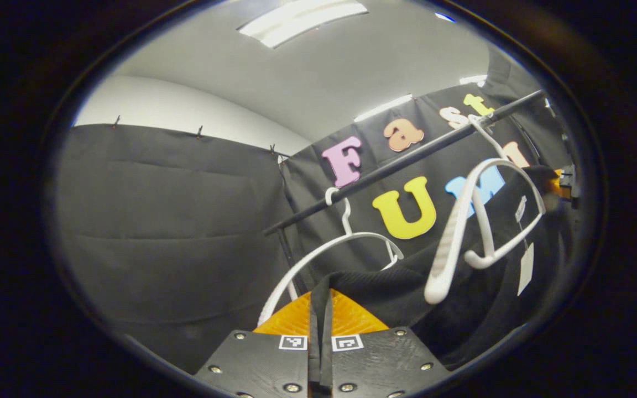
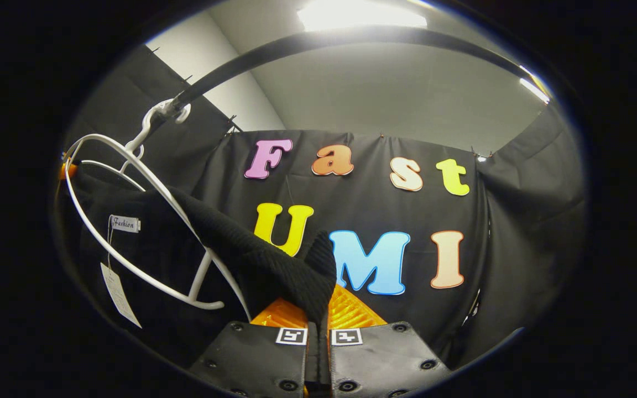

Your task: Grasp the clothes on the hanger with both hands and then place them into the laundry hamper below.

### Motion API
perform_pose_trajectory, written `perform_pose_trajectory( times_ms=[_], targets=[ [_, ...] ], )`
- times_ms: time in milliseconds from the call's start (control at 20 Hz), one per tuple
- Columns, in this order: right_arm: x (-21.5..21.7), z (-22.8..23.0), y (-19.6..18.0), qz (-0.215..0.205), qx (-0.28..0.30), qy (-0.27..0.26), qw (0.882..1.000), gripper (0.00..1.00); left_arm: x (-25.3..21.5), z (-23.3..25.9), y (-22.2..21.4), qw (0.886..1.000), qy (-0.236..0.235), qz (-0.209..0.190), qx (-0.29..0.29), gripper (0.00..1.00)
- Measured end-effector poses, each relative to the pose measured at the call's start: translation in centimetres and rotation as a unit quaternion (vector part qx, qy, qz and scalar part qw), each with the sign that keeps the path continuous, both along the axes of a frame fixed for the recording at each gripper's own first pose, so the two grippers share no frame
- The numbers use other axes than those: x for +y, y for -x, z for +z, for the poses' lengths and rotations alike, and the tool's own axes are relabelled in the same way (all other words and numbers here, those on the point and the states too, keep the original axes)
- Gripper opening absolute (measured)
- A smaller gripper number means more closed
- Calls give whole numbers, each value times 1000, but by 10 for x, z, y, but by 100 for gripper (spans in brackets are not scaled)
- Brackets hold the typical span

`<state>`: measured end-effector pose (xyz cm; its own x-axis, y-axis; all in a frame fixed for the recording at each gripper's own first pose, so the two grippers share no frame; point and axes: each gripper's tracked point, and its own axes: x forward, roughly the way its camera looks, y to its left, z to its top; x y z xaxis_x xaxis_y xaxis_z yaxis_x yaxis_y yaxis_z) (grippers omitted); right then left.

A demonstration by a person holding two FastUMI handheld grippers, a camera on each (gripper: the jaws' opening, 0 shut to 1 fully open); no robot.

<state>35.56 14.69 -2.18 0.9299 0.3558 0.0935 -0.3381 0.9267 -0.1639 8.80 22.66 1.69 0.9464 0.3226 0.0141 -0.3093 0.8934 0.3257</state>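
So far the grasp looks done and the transfer does not: both grippers have hold of the black knit garment (image 1: 407, 298), which is partly off its hanger, and the laundry hamper it must go into lies somewhere below, out of these upward-looking views.

In the left gripper view, the left gripper (image 1: 320, 331) has its jaws together on a thin fold of the cloth that stands up between them and runs off to the right of the jaws. In the right gripper view, the right gripper (image 2: 318, 326) is clamped the same way on a thick bunch of the knit, which rises from the jaws and stretches up and to the left toward the hanger.

The garment is a soft, ribbed knit, matte and heavy-looking, with a small sewn label (image 2: 125, 223) and a pale paper tag (image 2: 120, 294) hanging on a string. The white hanger (image 2: 147, 237) it came from is smooth plastic with a rounded loop shape; it sits up and left of the right jaws, its hook on the black rail (image 2: 307, 41). Some cloth seems to drape behind it, so I judge the garment is not fully free. A 2nd white hanger (image 1: 324, 254), thin and bare, hangs just above the left jaws from the same straight rail (image 1: 407, 160).

What is left: slip the knit clear of the hanger, lower it, and let go over the hamper.
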Motion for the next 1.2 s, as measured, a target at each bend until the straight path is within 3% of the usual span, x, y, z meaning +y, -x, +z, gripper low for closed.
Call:
perform_pose_trajectory(
  times_ms=[200, 400, 1100, 1200],
  targets=[
    [-10, -19, 23, -7, 22, 4, 1000, 2, -26, -39, -8, 999, 13, -20, 26, 2],
    [-14, -37, 18, -8, 44, 15, 999, 2, -50, -70, -10, 998, 17, -30, 49, 2],
    [-45, -93, -4, -41, 111, 15, 993, 2, -70, -110, -8, 996, 58, -26, 67, 1],
    [-48, -100, 10, -41, 125, 7, 991, 1, -67, -117, -3, 995, 71, -26, 72, 1]
  ],
)
